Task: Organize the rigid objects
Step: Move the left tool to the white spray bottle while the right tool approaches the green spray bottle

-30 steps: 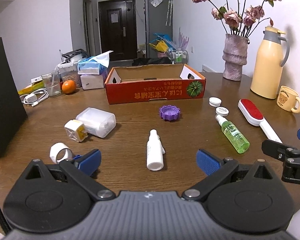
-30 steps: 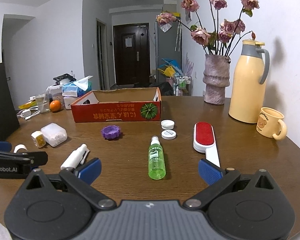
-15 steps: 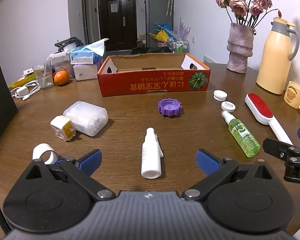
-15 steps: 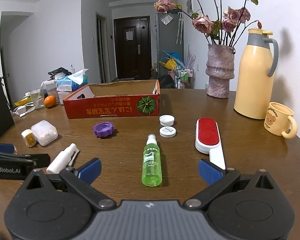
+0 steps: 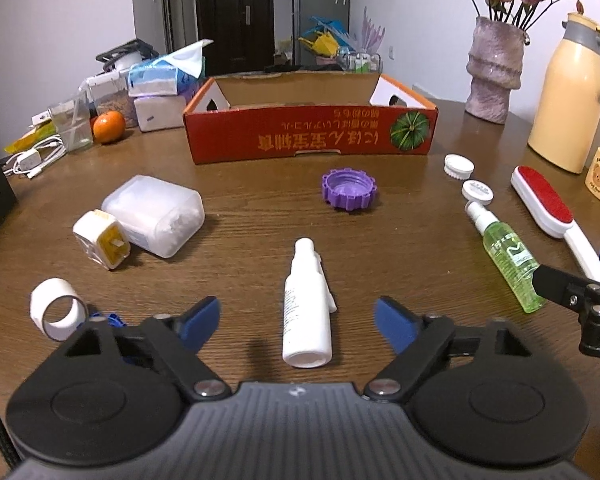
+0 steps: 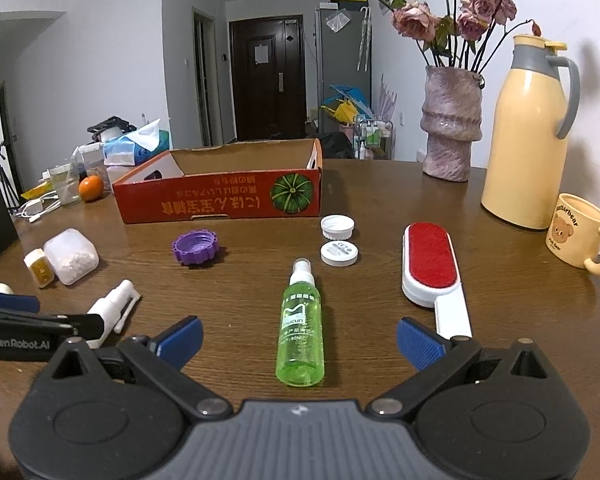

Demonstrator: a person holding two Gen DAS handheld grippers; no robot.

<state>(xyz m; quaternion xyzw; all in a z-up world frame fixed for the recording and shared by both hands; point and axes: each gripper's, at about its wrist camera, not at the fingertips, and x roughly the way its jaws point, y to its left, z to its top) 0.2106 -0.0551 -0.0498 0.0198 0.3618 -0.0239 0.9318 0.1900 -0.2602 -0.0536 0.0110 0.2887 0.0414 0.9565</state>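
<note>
A white spray bottle (image 5: pixel 306 312) lies on the brown table between the blue pads of my left gripper (image 5: pixel 298 318). Its jaws are closing, and the pads stand clear of the bottle on both sides. In the right wrist view a green spray bottle (image 6: pixel 302 334) lies between the fingers of my right gripper (image 6: pixel 298 342), which is open and not touching it. The same green spray bottle (image 5: pixel 508 256) shows at the right of the left wrist view. An orange cardboard box (image 5: pixel 312 136) stands open behind them.
A purple cap (image 5: pixel 350 189), two white caps (image 6: pixel 338 240), a red lint brush (image 6: pixel 432 272), a clear plastic container (image 5: pixel 154 214) with a yellow-white plug (image 5: pixel 102 240) and a tape roll (image 5: pixel 56 312) lie around. A vase (image 6: pixel 452 124), thermos (image 6: pixel 528 140) and mug (image 6: pixel 578 230) stand at right.
Both grippers have moved forward and lower, so each bottle now lies between its gripper's fingers. The left pads have drawn closer together.
</note>
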